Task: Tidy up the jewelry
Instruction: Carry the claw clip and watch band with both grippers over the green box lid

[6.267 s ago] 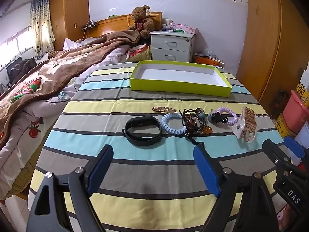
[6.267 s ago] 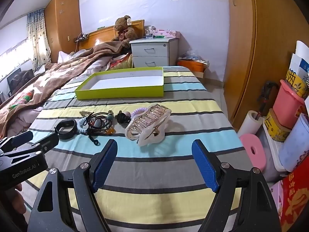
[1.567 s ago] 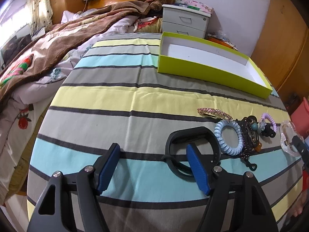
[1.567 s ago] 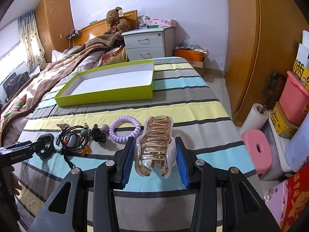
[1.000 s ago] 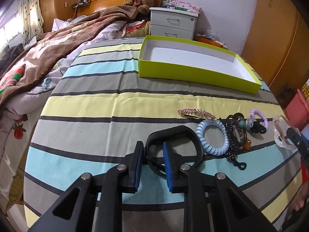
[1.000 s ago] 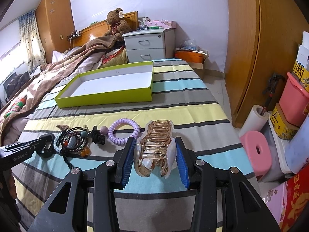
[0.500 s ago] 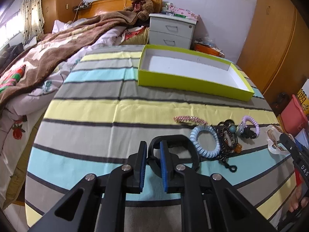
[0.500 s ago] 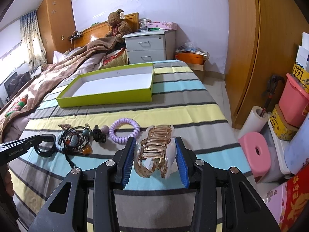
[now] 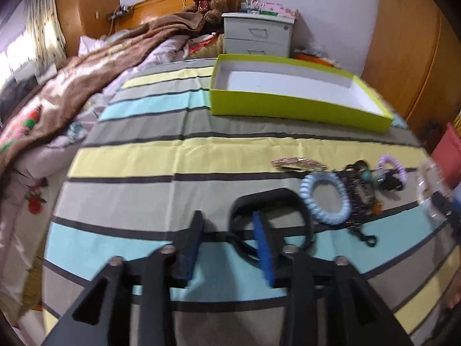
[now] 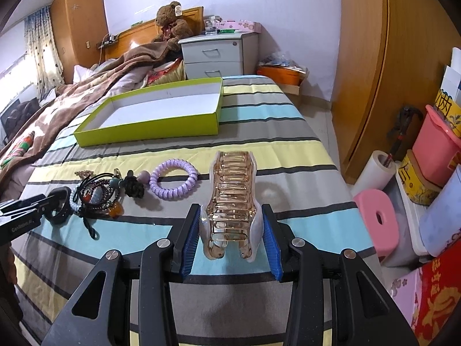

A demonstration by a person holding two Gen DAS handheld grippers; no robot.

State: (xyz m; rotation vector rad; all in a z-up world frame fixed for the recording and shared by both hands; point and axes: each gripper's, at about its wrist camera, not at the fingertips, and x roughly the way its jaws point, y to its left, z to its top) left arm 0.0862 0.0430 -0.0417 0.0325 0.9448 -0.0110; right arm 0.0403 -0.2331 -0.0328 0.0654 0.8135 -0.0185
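Between the right gripper's (image 10: 230,232) blue pads, the gold hair claw (image 10: 231,201) is sitting clamped, raised above the striped tabletop (image 10: 288,173). The left gripper's (image 9: 229,245) jaws have just been opening and are now standing apart, the right pad lying inside the loop of the black wristband (image 9: 270,201), whose near-left strap is passing between them. Just right of the wristband are lying a blue coil tie (image 9: 325,199), dark beaded bracelets (image 9: 360,193) and a purple coil tie (image 10: 174,183). Far across the tabletop, the green box (image 10: 149,129) is sitting open.

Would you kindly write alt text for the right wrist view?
The right gripper clamps a gold-and-pearl claw clip above a striped bedspread. To its left lie a purple coil hair tie and beaded bracelets; an empty lime-green box sits beyond.
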